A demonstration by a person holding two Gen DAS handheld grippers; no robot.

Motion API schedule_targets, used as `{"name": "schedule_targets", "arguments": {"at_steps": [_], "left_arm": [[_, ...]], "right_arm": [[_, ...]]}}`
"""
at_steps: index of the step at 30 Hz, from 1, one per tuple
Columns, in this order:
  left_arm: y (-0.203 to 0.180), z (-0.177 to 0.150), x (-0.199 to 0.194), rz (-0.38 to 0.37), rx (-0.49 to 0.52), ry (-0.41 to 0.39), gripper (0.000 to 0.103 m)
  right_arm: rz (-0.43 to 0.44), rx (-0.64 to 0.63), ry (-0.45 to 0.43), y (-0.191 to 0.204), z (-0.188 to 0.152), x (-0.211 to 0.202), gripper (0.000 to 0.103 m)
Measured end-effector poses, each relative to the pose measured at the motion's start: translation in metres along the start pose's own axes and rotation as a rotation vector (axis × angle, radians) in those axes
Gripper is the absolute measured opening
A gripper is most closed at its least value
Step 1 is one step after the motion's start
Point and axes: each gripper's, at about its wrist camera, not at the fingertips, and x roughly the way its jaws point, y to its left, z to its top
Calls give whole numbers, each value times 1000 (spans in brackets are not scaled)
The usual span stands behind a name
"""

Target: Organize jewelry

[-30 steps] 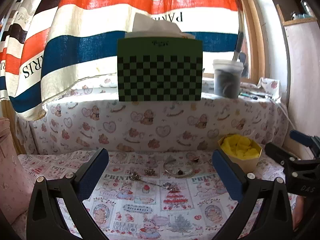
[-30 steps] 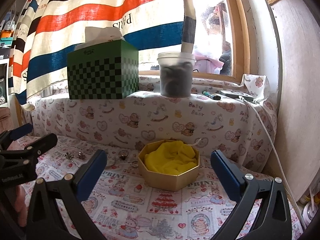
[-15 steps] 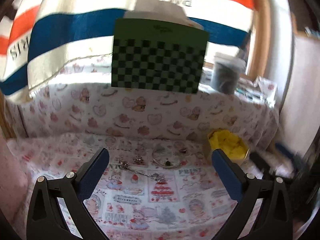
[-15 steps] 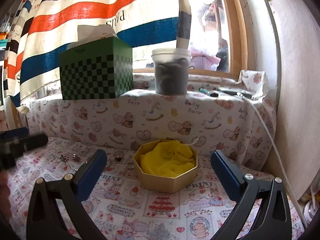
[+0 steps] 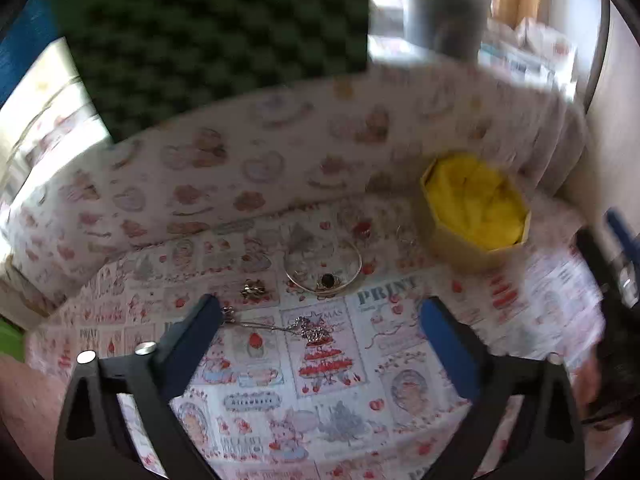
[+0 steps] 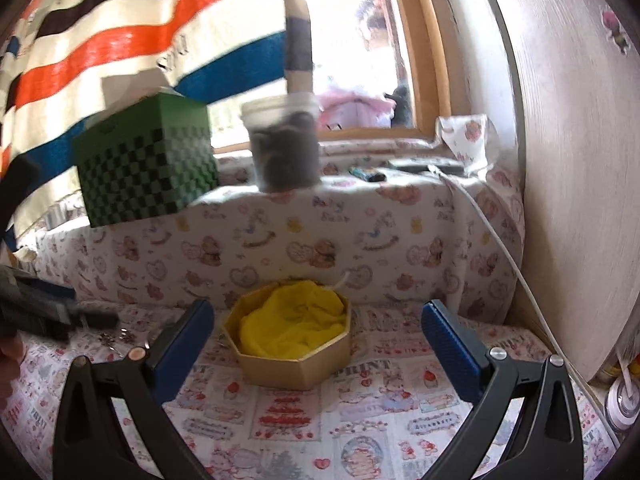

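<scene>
Two hand-held grippers hang over a bed covered in a printed cloth. Left gripper, lower centre of the left wrist view: jaws spread wide, having just been closing slightly, with nothing pinched; a thin chain necklace lies on the cloth between the blue pads, one end just beside the left pad. Beyond it, at mid-frame, lie a small gold cluster piece and, to its right, a bangle with a dark stone; a few smaller pieces farther back are too blurred to identify. Upper right of that view: an octagonal gold box lined with yellow cloth. Right gripper, lower centre of the right wrist view: jaws spread, empty, with the same box standing on the cloth just past the pads. Far field of the right wrist view: a green checkered tissue box and a lidded plastic tub on the covered ledge, with a striped curtain across the window behind them.
</scene>
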Motion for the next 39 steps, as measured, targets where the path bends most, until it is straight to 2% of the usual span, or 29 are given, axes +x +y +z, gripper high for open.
{"name": "schedule_targets", "arguments": {"at_steps": [4,7,10,15,19,22,24,28,34,39], "left_arm": [[-10,14,36,-88,3,97,93],[-6,25,59,-73,-41,136,88],[-6,28,80,-106,-27,193,79],[-3,26,95,-20,-37,202,78],[2,25,99,-48,-83,194,78],[2,29,94,-40,-64,189,67],[4,29,95,-49,-69,200,67],[13,22,70,-26,-102,150,67],[40,-9,18,-59,-166,46,67],[77,-31,-24,-65,-299,-82,67]], "right_arm": [[-3,29,28,-8,2,7,103],[10,42,91,-11,0,17,103],[2,53,119,-13,-1,22,103],[-9,45,108,-11,-2,19,103],[-13,0,92,-4,-2,16,103],[-16,-22,87,-1,-2,16,103],[-20,-31,84,0,-2,16,103],[-24,-33,86,-1,-3,17,103],[-18,-28,105,-2,-2,21,103],[81,-30,164,-1,0,21,103]]}}
